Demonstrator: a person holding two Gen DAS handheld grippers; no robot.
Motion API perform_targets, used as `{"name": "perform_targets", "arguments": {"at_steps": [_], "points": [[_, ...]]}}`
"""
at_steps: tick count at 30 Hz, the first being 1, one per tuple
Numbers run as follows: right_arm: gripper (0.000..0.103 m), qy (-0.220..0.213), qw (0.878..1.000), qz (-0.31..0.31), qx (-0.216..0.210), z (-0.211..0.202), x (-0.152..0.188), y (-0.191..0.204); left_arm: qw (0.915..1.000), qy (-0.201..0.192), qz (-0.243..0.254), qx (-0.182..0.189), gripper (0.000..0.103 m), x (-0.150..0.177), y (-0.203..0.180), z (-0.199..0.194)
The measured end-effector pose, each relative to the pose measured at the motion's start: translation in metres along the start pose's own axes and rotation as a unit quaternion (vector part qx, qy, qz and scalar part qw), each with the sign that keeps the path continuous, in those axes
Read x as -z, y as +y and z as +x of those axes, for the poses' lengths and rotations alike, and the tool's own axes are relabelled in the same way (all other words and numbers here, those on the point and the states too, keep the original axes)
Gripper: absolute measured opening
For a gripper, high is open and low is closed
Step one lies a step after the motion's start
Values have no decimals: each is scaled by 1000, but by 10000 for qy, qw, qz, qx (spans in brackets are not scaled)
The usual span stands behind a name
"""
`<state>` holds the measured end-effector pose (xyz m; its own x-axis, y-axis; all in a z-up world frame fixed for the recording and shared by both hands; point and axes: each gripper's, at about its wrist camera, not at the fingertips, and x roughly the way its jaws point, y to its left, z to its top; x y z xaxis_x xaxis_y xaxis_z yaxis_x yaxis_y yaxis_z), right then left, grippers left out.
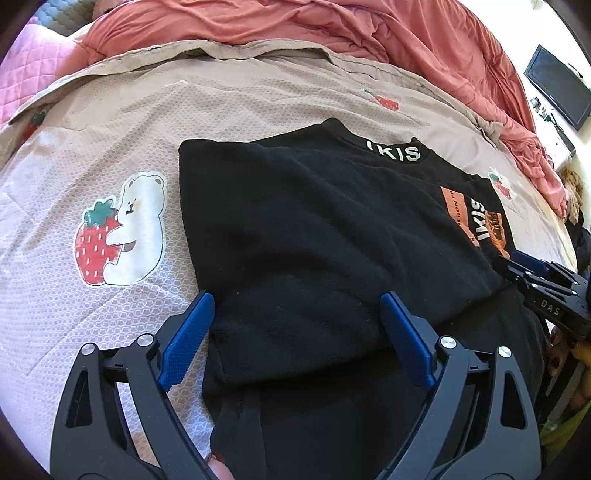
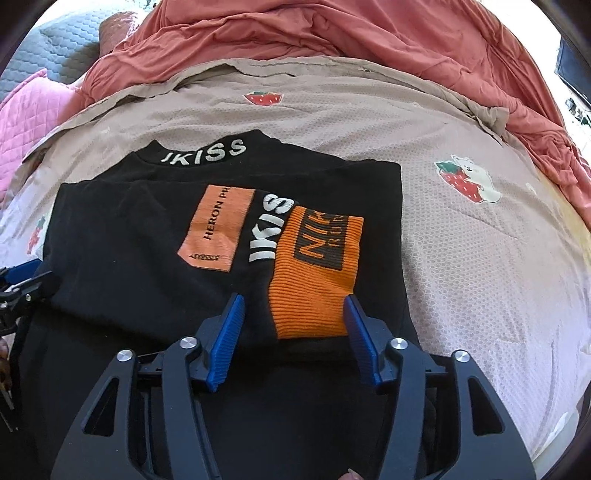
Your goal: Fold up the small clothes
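The black sweatshirt [image 1: 325,229], lying part-folded on the strawberry-print bedsheet [image 1: 92,129], is judged soft, light and limp, best taken by a pinched near hem edge, while the left gripper [image 1: 297,325] and right gripper [image 2: 293,325] are seen spread, clamping nothing.

Bare bedsheet [image 2: 480,258] lies open on both sides of the black top [image 2: 129,258] — the bunched coral quilt [image 2: 332,33] blocks the far edge.
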<state>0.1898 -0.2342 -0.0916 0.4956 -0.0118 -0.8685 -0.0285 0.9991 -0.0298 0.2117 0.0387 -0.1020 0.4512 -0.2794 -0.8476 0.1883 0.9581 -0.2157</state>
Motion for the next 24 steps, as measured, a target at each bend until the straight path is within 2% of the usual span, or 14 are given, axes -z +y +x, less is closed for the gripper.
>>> {"name": "perform_targets", "arguments": {"at_steps": [4, 8, 10, 17, 24], "points": [[63, -64, 10000, -24, -60, -8, 1, 6, 10000, 14, -39, 0, 85, 1, 2, -2], [65, -135, 9998, -54, -141, -17, 2, 9, 9999, 75, -96, -28, 85, 0, 3, -4], [73, -146, 9998, -46, -160, -20, 3, 9, 9999, 64, -114, -44, 85, 0, 4, -6], [73, -202, 9996, 28, -213, -31, 5, 5, 9998, 3, -165, -57, 85, -1, 7, -16], [73, -268, 9993, 88, -242, -42, 3, 4, 9998, -91, -97, -149, 93, -2, 4, -25]]}}
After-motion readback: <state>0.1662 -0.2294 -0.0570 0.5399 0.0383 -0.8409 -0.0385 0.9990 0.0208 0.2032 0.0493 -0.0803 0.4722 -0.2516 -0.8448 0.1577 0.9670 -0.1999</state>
